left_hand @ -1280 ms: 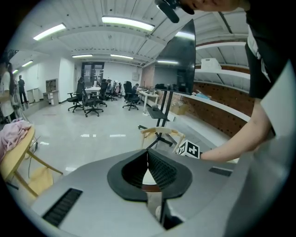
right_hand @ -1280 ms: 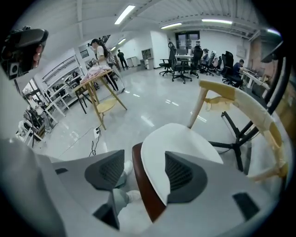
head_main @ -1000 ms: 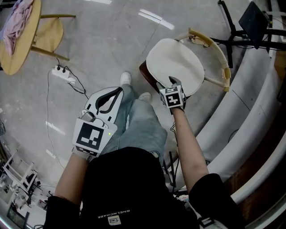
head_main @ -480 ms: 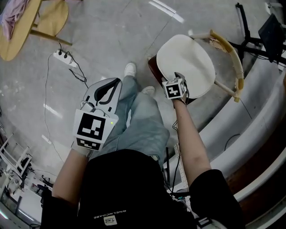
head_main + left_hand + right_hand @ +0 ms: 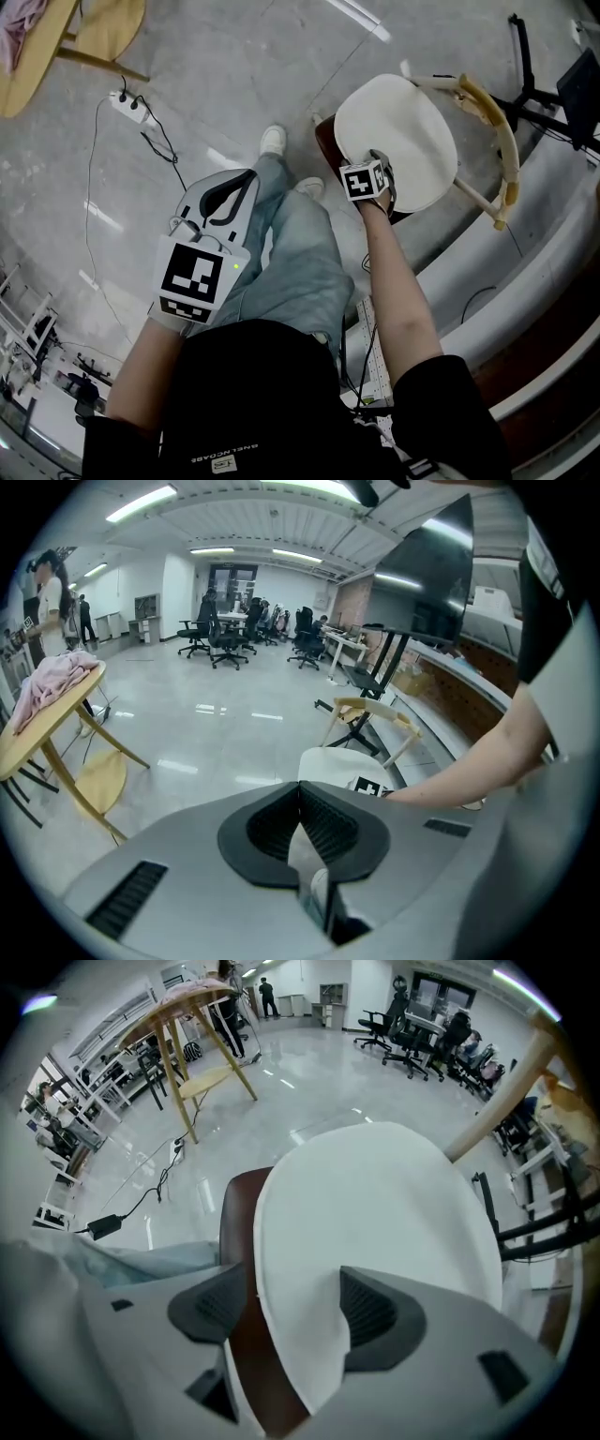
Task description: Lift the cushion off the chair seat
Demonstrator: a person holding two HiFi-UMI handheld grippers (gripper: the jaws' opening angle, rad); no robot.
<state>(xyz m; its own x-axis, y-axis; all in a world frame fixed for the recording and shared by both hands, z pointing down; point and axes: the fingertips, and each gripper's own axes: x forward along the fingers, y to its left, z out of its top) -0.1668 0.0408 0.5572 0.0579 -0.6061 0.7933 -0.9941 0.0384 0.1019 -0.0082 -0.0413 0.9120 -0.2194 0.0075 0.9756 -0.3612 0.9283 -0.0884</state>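
Note:
A white oval cushion (image 5: 398, 141) lies on the chair's brown seat (image 5: 325, 150). My right gripper (image 5: 380, 161) points steeply down at the cushion's near edge. In the right gripper view its jaws (image 5: 291, 1307) straddle that edge of the cushion (image 5: 375, 1213): one pad is over the cushion, the other over the brown seat (image 5: 239, 1232). The jaws have just been opening and do not press on the cushion. My left gripper (image 5: 246, 176) hangs shut and empty over the person's leg, away from the chair. In the left gripper view the cushion (image 5: 337, 766) shows beyond the closed tips (image 5: 300, 789).
The chair's curved wooden backrest (image 5: 497, 122) rises behind the cushion. A curved white ledge (image 5: 525, 272) runs along the right. Tripod legs (image 5: 534, 84) stand at the top right. A power strip (image 5: 127, 105) with cables lies on the floor, near a round wooden table (image 5: 37, 47).
The right gripper has sunk closer onto the cushion's near edge. The left gripper has dropped a little beside the leg. The cushion has not moved.

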